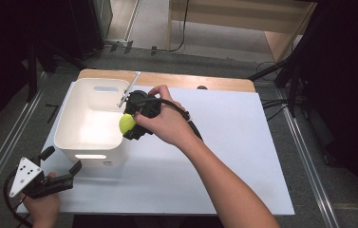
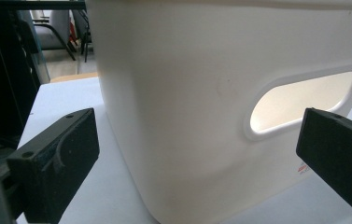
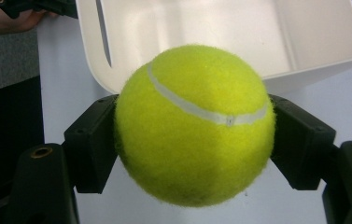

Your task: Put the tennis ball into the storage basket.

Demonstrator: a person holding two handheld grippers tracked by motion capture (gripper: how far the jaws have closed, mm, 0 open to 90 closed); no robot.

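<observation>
Work in hand: a tennis ball (image 1: pixel 127 123) was being carried to a white bin (image 1: pixel 67 124), judging by where the ball hung.
Ball: it sat in the air at the bin's right rim, about level with the top edge, clear of the table (image 1: pixel 224 156). In the right gripper view the ball (image 3: pixel 194 123) had the bin's open mouth (image 3: pixel 313 37) just behind it.
Right gripper: the right gripper (image 1: pixel 130 124) was clamped on the ball, one black jaw pressed against each side, as the right gripper view (image 3: pixel 194 130) showed plainly. The jaws were as far closed as the ball allowed; the squeeze across the widest part probably kept the round ball from rolling out.
Right hand: the hand (image 1: pixel 164 121) reached in from the near right and held the tool turned toward the bin, which suited a drop over the rim.
Left gripper: the left gripper (image 1: pixel 60 166) rested low at the near left corner of the table, its jaws spread wide and holding nothing. In its own view (image 2: pixel 197 154) the jaws stood on either side of the bin's near wall (image 2: pixel 187 93) with its slot handle, not touching it; it may have waited there to steady the bin.
Bin: it stood upright on the left part of the table, its inside bare as far as could be seen.
Next move, as a judgement: the ball needed to go a little farther left over the opening before release.
</observation>
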